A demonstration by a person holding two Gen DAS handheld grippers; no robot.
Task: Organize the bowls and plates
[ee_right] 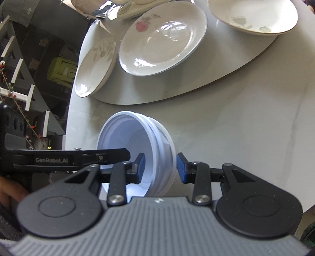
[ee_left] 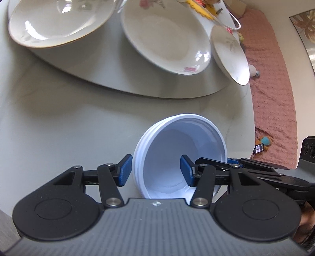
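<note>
Left wrist view: left gripper (ee_left: 155,170) clamps wall of white bowl stack (ee_left: 178,155), one pad outside, one inside; stack tilted, above pale table (ee_left: 59,118). Right wrist view: right gripper (ee_right: 161,168) pinches opposite wall of same stack (ee_right: 137,149). Beyond, on grey turntable (ee_right: 226,72): pink-flowered plate (ee_right: 163,39), leaf-pattern plate (ee_right: 96,61), gold-rimmed plate (ee_right: 254,15)

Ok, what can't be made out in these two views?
- Stacked white bowls: underside, both views, behind the gripper body.
- Left gripper: whether its pads press the bowl wall, left wrist view.
- Gold-rimmed plate: far rim cut by the top edge, left wrist view.
- Yellow item: cropped, unidentifiable.
</note>
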